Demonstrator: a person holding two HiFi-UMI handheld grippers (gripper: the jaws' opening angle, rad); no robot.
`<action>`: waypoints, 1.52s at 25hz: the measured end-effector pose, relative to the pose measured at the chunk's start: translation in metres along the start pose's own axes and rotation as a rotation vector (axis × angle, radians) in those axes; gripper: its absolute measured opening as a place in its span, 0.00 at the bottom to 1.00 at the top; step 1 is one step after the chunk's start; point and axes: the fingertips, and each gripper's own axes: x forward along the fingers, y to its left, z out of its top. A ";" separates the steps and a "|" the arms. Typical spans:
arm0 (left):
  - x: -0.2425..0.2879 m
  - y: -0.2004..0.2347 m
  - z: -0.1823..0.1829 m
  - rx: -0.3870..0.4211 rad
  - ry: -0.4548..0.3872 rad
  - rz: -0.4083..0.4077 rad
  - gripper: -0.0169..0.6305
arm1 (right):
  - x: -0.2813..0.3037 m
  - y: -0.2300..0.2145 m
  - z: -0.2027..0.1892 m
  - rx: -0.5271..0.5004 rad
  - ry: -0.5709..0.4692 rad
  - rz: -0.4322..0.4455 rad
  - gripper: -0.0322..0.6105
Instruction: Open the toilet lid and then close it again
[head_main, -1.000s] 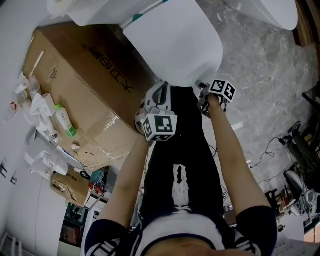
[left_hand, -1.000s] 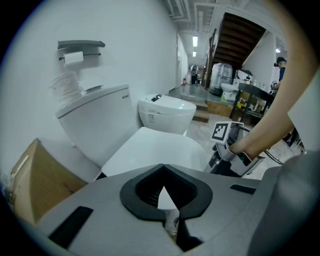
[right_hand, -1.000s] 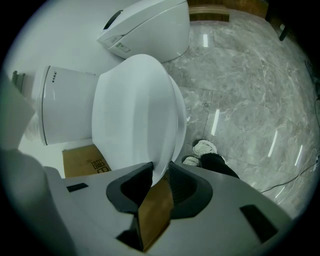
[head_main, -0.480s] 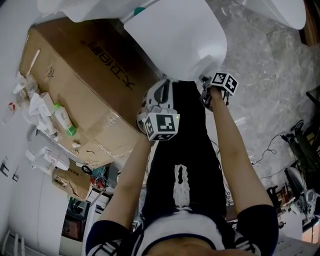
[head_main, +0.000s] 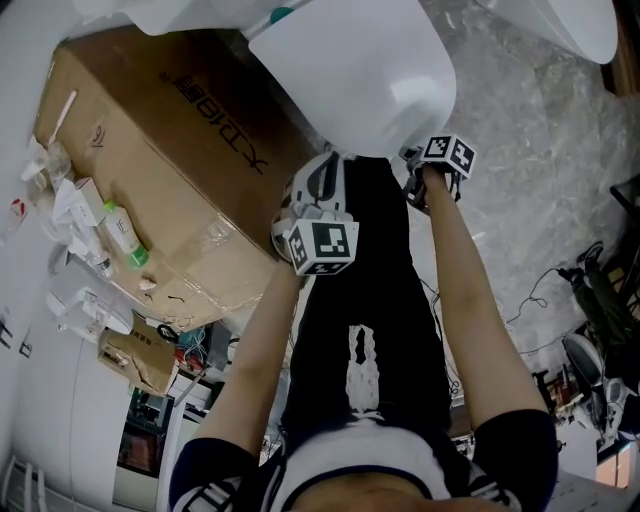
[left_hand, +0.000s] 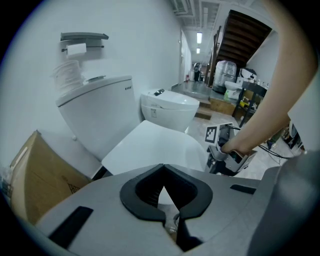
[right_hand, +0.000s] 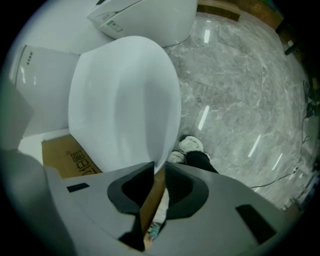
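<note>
Left: cardboard box (head_main: 170, 150); right: toilet lid (head_main: 360, 70).

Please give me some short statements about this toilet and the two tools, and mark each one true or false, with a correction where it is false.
1. The right tool is closed on the front edge of the toilet lid. True.
2. The left tool holds the lid too. False: its jaws are together on nothing, off the lid.
3. A cardboard box lies beside the toilet. True.
4. The lid is raised fully upright. False: it is lowered, reaching forward from the tank.
</note>
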 end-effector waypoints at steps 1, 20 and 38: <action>0.000 0.001 0.000 0.001 0.000 0.001 0.04 | -0.001 -0.002 -0.002 -0.033 0.033 -0.051 0.10; -0.034 -0.012 0.030 0.050 0.006 -0.052 0.04 | -0.105 0.172 -0.067 -0.892 -0.221 0.327 0.06; -0.056 -0.040 0.047 0.059 -0.051 -0.108 0.04 | -0.143 0.171 -0.078 -0.935 -0.332 0.305 0.06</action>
